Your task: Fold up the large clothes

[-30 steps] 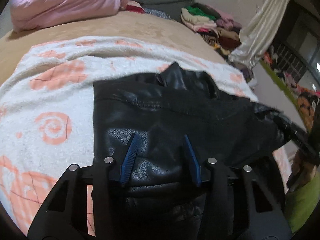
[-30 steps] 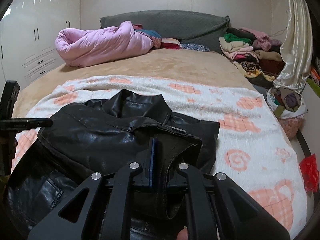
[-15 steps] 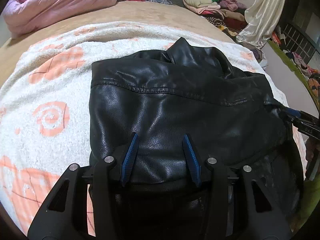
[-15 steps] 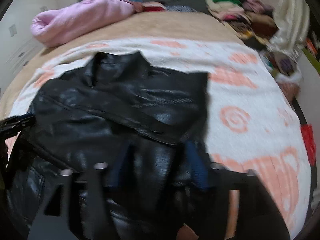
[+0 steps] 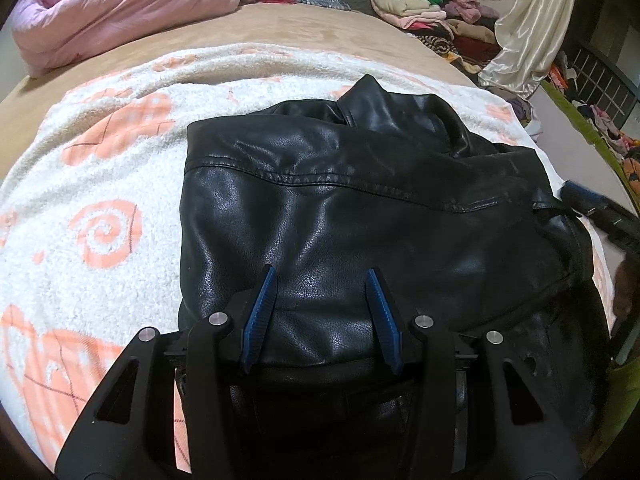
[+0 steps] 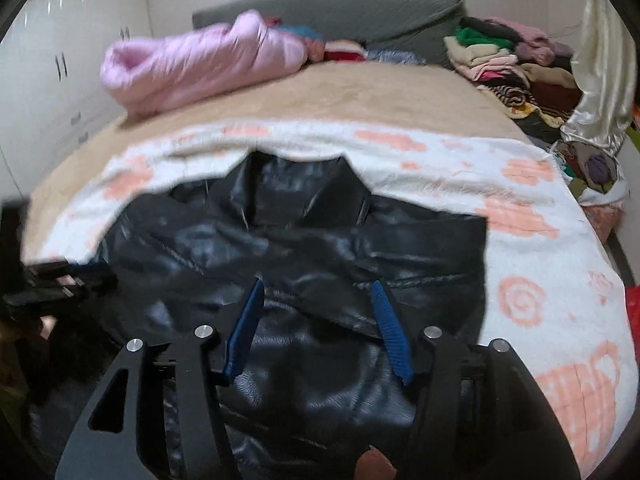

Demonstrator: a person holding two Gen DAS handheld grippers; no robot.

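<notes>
A black leather jacket (image 5: 340, 208) lies on a white fleece blanket with orange patterns (image 5: 100, 240), collar at the far side and one side folded over its middle. My left gripper (image 5: 320, 274) hovers over the jacket's near fold, its blue pads partly apart and pressing on nothing. In the right wrist view the jacket (image 6: 320, 248) is blurred. My right gripper (image 6: 318, 284) is above its front panel; the jaws are closing, but the pads stand apart over the leather without pinching it. The right gripper (image 5: 600, 212) also shows at the jacket's right edge, and the left gripper (image 6: 60, 280) at its left.
The blanket covers a tan bed (image 5: 320, 28). A pink duvet (image 5: 120, 8) is bundled at the far left by the grey headboard (image 6: 340, 12). Folded clothes (image 5: 432, 20) are stacked at the far right beside a cream curtain (image 5: 532, 28). White wardrobes (image 6: 60, 60) line the left wall.
My right gripper, earlier shut on a jacket flap, has let it go and now stands open over the leather. The flap lies folded across the jacket. The left gripper has barely shifted.
</notes>
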